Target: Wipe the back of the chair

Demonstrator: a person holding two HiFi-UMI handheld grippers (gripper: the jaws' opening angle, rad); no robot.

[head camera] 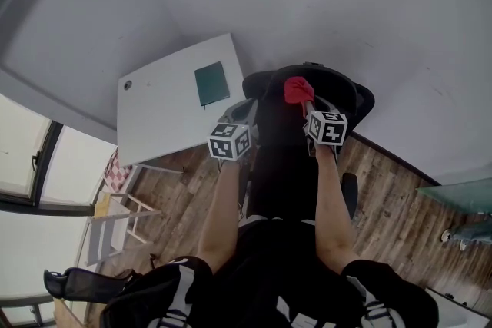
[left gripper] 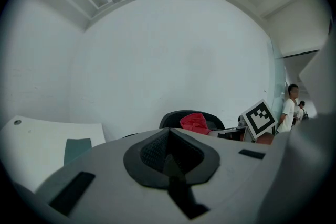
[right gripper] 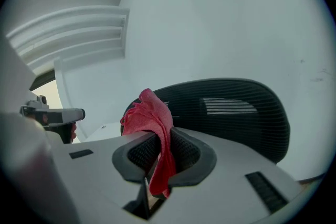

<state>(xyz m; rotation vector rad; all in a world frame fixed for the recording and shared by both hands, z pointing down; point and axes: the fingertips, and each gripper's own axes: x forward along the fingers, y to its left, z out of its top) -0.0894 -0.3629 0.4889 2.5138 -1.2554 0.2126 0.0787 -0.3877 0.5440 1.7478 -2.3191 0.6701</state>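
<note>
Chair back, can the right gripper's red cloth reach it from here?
Probably yes. The right gripper, jaws shut on the cloth, is close to the chair back, and nothing shows between them.

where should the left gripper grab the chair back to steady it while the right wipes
Probably the top rim of the chair back, at its left end, clear of the red cloth in the right gripper. The rim is a curved edge, so come down from above, jaws astride it. The left gripper is shut: open first.
</note>
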